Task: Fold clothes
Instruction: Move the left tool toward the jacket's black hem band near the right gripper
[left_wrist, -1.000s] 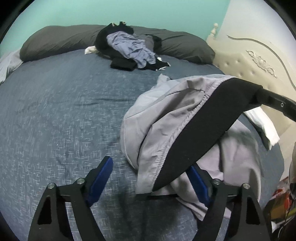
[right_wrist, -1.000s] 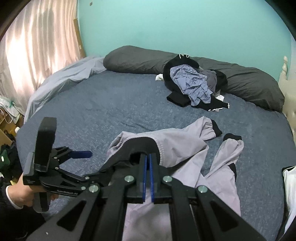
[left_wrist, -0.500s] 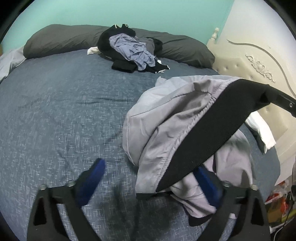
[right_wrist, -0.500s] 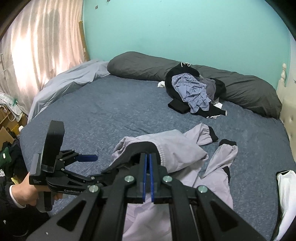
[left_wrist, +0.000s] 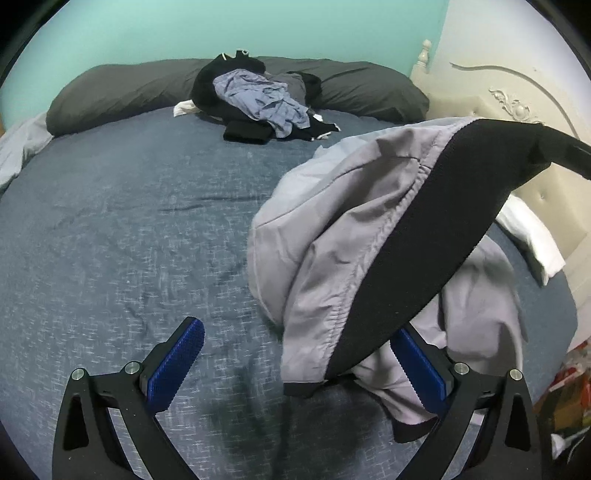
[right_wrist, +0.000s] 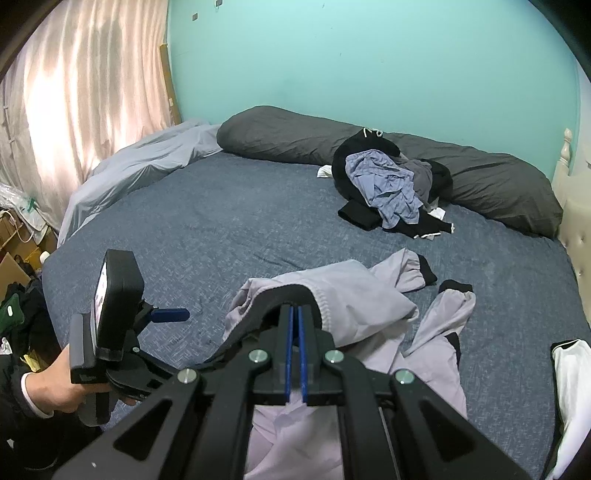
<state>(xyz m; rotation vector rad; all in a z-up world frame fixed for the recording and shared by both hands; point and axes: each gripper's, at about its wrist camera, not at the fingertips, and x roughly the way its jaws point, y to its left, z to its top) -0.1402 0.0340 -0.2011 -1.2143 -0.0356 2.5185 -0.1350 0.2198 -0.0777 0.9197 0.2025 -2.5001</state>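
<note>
A: Hanging limp over the blue bed: grey trousers, light, soft, sagging from the black waistband. Right gripper pinching that waistband tight.

B: Left gripper gaping wide, gripping nothing. Aiming for the waistband's free end. Hiding: right fingertips, lower legs.

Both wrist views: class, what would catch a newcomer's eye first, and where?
The grey trousers, lifted by their black waistband in the shut right gripper near the bed's front edge. Then the dark clothes pile against the long grey pillow by the turquoise wall.
</note>
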